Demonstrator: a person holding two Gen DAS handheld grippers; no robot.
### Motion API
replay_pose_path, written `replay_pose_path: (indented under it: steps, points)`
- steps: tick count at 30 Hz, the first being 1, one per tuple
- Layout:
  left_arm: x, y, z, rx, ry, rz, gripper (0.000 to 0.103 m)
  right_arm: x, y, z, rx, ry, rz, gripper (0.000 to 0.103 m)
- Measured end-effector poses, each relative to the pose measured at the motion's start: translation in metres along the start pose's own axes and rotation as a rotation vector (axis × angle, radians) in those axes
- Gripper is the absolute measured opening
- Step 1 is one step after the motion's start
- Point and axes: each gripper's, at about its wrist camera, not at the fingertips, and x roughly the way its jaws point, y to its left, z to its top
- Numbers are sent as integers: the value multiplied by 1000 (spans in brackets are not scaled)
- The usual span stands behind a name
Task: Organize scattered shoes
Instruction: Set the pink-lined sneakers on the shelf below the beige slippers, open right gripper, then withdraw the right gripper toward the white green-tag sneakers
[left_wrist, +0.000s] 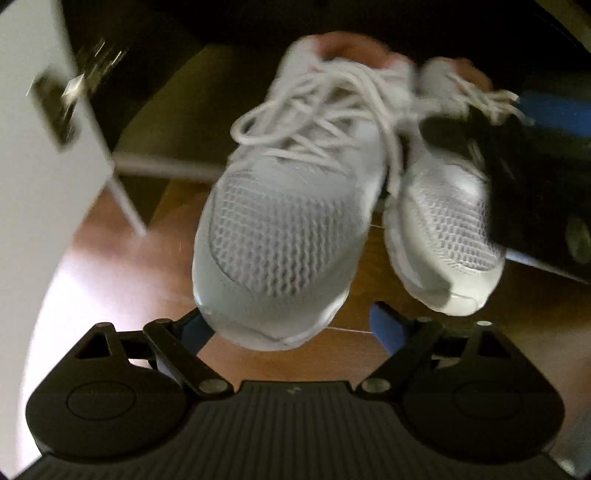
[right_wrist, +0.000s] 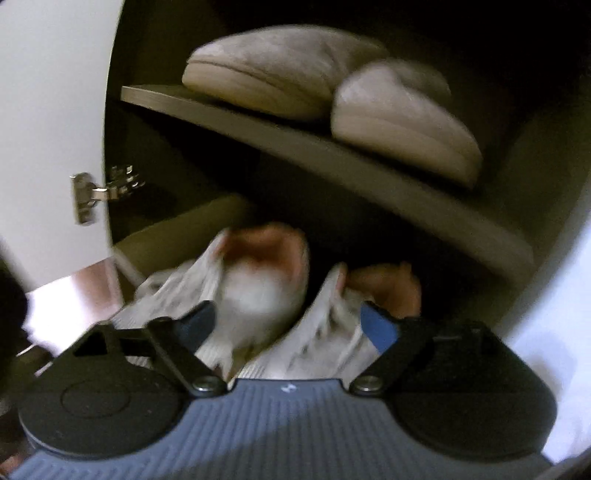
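Observation:
Two white mesh sneakers with white laces point toe-first at my left camera: the left sneaker (left_wrist: 284, 225) and the right sneaker (left_wrist: 447, 236), side by side at the mouth of a dark cabinet. My left gripper (left_wrist: 295, 328) is open, its fingers either side of the left sneaker's toe. The other gripper's black body (left_wrist: 517, 177) overlaps the right sneaker. In the right wrist view my right gripper (right_wrist: 288, 328) is open above both sneakers (right_wrist: 258, 291), whose orange linings show. The frames are blurred.
A cabinet shelf (right_wrist: 295, 136) carries a pair of beige slippers (right_wrist: 332, 92). An open white cabinet door (left_wrist: 40, 155) with a metal hinge (right_wrist: 92, 192) stands at the left. Wooden floor (left_wrist: 122, 266) lies below. A pale wall (right_wrist: 561, 332) is at the right.

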Motion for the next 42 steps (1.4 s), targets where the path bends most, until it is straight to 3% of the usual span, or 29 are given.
replay_pose_path:
  steps: [2, 6, 10, 14, 17, 21, 31, 37, 40, 42]
  points:
    - [6, -8, 13, 74, 9, -13, 90, -7, -7, -4, 78, 88, 23, 30]
    - [17, -19, 21, 217, 9, 14, 90, -12, -23, -9, 197, 198, -8, 30]
    - [14, -16, 8, 296, 21, 1, 90, -24, -41, -17, 274, 295, -10, 31]
    - [5, -23, -6, 491, 41, -25, 90, -15, -40, -46, 385, 496, 45, 28]
    - [4, -33, -2, 641, 57, -81, 90, 0, -39, -51, 516, 531, 54, 27]
    - [15, -43, 4, 740, 82, -86, 89, 12, -38, -44, 587, 521, 2, 27]
    - [43, -53, 40, 743, 27, -91, 88, 48, -49, -22, 547, 479, -76, 27]
    - [53, -57, 44, 663, -2, -32, 88, 62, -53, -22, 492, 476, -43, 27]
    - [38, -48, 26, 491, 12, 3, 88, 38, -62, -33, 365, 470, 98, 32]
    - [15, -37, -6, 303, 42, 26, 88, 25, -65, -43, 285, 494, 172, 37]
